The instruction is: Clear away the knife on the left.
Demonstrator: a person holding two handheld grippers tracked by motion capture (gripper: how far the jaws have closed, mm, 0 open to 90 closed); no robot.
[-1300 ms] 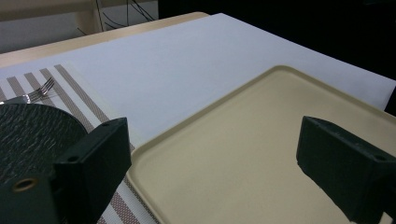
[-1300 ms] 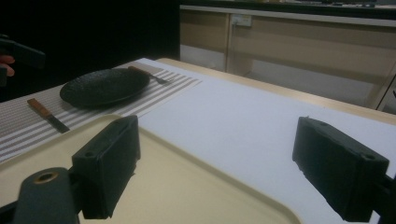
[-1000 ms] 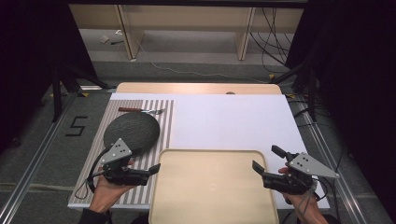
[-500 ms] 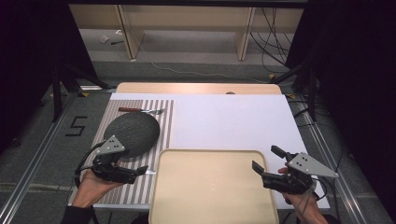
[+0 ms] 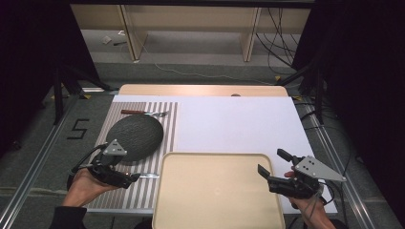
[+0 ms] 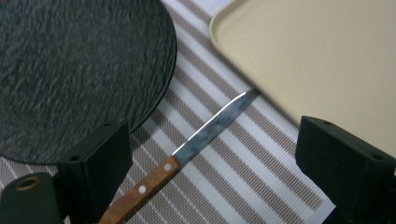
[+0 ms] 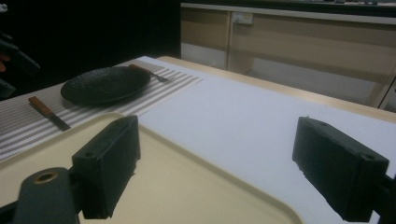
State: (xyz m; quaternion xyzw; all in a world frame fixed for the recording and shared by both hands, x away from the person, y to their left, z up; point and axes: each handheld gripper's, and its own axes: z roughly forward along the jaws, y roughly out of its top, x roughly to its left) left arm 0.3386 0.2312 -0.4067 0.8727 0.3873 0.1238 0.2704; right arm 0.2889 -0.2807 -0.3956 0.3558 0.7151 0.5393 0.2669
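One dark plate [image 5: 135, 136], one tray [image 5: 217, 191], one knife [image 6: 187, 154], one fork [image 5: 143, 113], one striped placemat [image 5: 167, 124].

Left gripper [image 6: 210, 154]: both black jaws rise from the bottom edge, set wide apart, nothing between them pressed or held.

Knife [image 6: 187, 154] lies flat on the striped placemat [image 6: 243, 158], in the gap between the jaws but touching neither. Wooden handle with two pale rivets points toward the lower left; steel blade runs up and right, tip reaching the edge of the beige tray [image 6: 317, 56].

Dark textured plate [image 6: 79, 70] sits on the placemat at upper left, its rim just beside the blade, apart from it. The left jaw overlaps the plate's lower rim in view.

Tray occupies the upper right corner.
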